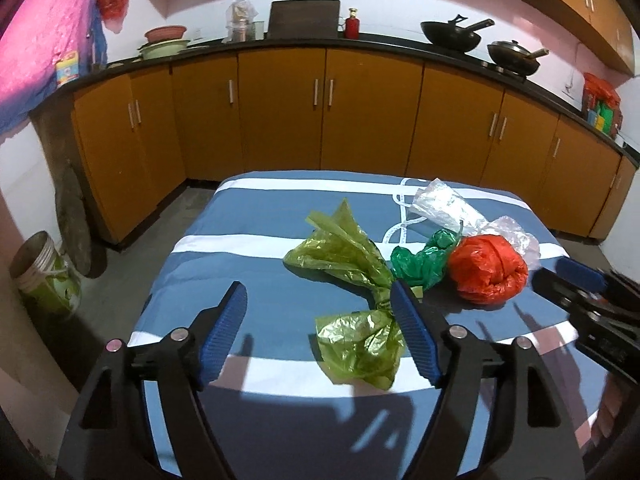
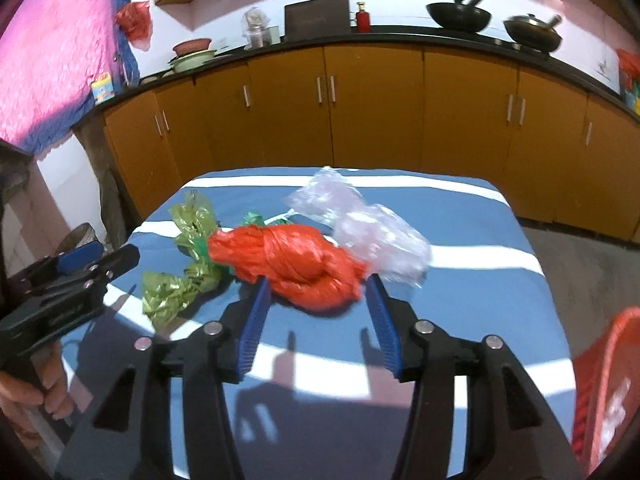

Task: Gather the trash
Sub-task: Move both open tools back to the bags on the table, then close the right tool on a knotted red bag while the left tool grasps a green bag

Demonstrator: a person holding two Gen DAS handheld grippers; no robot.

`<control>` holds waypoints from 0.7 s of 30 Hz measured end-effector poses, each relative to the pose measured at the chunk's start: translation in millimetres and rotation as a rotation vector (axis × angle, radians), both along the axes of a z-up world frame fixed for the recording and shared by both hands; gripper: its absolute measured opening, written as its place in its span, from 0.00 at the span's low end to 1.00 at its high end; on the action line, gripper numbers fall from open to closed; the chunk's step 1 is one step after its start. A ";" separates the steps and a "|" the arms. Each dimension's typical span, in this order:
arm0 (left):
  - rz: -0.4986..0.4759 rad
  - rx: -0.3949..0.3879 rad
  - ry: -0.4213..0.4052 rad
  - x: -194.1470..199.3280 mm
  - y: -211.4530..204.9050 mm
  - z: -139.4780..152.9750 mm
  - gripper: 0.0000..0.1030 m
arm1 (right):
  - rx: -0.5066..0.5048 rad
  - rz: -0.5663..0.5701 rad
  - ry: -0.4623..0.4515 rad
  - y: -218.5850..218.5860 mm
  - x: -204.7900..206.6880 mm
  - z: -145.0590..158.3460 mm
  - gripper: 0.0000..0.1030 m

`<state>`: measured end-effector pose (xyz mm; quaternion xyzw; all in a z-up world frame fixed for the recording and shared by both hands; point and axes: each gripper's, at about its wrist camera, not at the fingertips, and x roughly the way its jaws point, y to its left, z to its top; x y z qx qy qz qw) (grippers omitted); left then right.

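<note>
Several crumpled plastic bags lie on a table under a blue-and-white striped cloth [image 1: 256, 280]. My left gripper [image 1: 320, 292] is open over the cloth; the lower half of an olive-green bag [image 1: 360, 344] lies between its fingers, close to the right pad, unpressed. Beyond it are a dark green bag [image 1: 420, 260], a red bag [image 1: 488, 272] and a clear bag [image 1: 444, 208]. My right gripper [image 2: 317, 286] is open, its tips on either side of the near end of the red bag [image 2: 304, 264]. Beside that are the olive-green bag [image 2: 180, 292] and the clear bag [image 2: 360, 220].
A red basket [image 2: 600, 380] stands at the table's near right. A bucket [image 1: 44, 276] sits on the floor at the left. Orange cabinets [image 1: 280, 112] with a dark counter holding pans run behind the table. A hand [image 2: 24, 392] holds the left gripper [image 2: 106, 258].
</note>
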<state>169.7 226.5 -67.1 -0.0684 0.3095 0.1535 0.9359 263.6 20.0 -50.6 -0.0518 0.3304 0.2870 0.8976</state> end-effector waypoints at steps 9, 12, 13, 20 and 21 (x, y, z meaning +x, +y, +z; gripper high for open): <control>-0.059 0.004 0.031 19.5 0.5 -8.3 0.74 | -0.048 0.018 0.025 27.2 32.2 -19.5 0.45; -0.068 -0.006 0.042 23.1 -0.3 -10.7 0.74 | -0.050 0.026 0.037 26.5 31.0 -23.1 0.25; -0.071 -0.009 0.047 24.4 -0.7 -11.8 0.74 | -0.049 0.029 0.040 24.9 30.1 -24.0 0.24; -0.084 -0.018 0.081 29.1 -7.9 -17.8 0.74 | -0.015 0.041 0.042 7.6 11.8 -20.6 0.15; -0.087 -0.016 0.090 30.3 -9.3 -19.2 0.74 | -0.010 0.041 0.039 4.7 8.4 -19.5 0.14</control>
